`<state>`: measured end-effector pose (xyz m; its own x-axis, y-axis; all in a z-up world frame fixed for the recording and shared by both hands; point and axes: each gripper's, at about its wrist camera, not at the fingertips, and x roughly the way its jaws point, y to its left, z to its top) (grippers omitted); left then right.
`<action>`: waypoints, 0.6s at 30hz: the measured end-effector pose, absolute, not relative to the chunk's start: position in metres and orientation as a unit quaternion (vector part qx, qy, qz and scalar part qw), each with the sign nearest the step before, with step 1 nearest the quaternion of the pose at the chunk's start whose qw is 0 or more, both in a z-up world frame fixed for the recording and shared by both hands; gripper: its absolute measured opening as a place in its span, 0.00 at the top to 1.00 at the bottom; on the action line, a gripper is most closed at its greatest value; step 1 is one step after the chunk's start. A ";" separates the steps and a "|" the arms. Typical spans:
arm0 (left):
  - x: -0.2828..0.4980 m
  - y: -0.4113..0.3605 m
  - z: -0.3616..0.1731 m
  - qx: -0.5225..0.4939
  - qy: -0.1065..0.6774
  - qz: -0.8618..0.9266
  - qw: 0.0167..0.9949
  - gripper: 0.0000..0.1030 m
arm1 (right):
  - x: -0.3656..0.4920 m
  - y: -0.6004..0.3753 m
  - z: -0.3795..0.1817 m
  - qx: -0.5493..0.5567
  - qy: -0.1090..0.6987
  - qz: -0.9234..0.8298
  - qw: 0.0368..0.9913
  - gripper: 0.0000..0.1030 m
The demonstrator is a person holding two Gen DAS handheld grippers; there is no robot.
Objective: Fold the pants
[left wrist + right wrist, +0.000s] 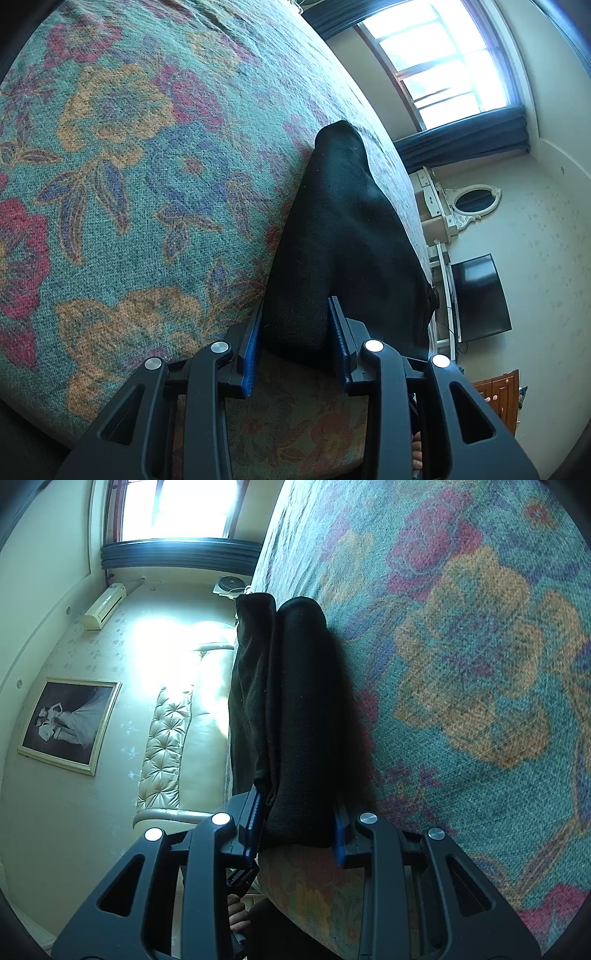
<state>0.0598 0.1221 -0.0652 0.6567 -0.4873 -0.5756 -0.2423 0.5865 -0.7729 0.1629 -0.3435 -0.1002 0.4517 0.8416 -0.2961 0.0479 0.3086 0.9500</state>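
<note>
My left tongs (295,332) are closed on a thick fold of the black pants (343,236), cloth filling the gap between both blue pads. My right tongs (297,819) grip the pants (295,701) likewise. The garment lies bunched along the edge of the bed, on the floral bedspread (129,166).

A: Pants (343,236)?
B: On the bedspread (129,166), at its edge, one end between the left gripper (295,332) fingers.
A: Other end?
B: Between the right gripper (299,812) fingers.
</note>
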 end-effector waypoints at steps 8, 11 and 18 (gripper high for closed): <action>0.060 0.119 -0.066 -0.442 0.408 -0.076 0.795 0.67 | 0.164 -0.348 -0.102 0.512 0.435 0.293 0.680 0.71; 0.060 0.117 -0.065 -0.436 0.408 -0.073 0.799 0.66 | 0.164 -0.349 -0.102 0.513 0.435 0.293 0.679 0.71; 0.060 0.113 -0.065 -0.423 0.407 -0.066 0.807 0.62 | 0.164 -0.352 -0.103 0.518 0.435 0.296 0.675 0.69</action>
